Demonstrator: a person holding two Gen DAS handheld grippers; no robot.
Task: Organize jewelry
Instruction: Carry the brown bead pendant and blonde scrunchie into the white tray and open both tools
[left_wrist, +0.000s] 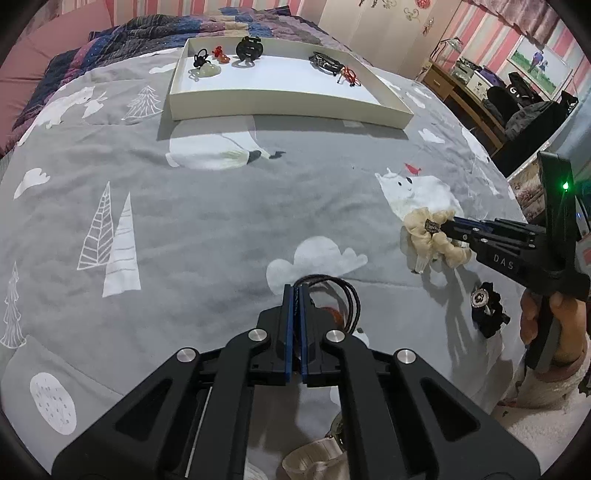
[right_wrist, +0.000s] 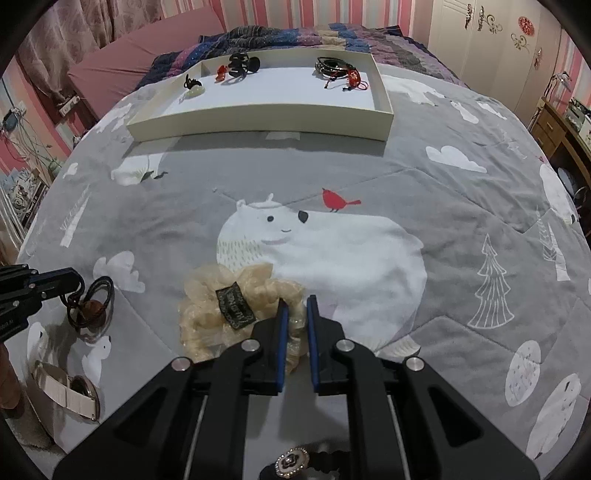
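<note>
My left gripper (left_wrist: 297, 292) is shut on a black cord bracelet (left_wrist: 347, 299) with a brown bead; the loops stick out past its blue pads. From the right wrist view the left gripper (right_wrist: 75, 286) holds that bracelet (right_wrist: 94, 302) hanging just over the grey bedspread. My right gripper (right_wrist: 297, 303) is shut on a cream scrunchie (right_wrist: 221, 295) with a dark label, which lies on the polar bear print. The left wrist view shows the right gripper (left_wrist: 445, 229) pinching the scrunchie (left_wrist: 424, 240). A white tray (left_wrist: 288, 109) (right_wrist: 258, 123) at the far side holds hair ties, a black claw clip and bracelets.
A black scrunchie with a round brooch (left_wrist: 487, 310) (right_wrist: 291, 461) lies near the bed's front edge. A watch with a cream strap (right_wrist: 70, 391) (left_wrist: 314, 458) lies at the near left. A folded quilt (right_wrist: 295, 37) lies behind the tray, and a wooden desk (left_wrist: 461, 92) stands beside the bed.
</note>
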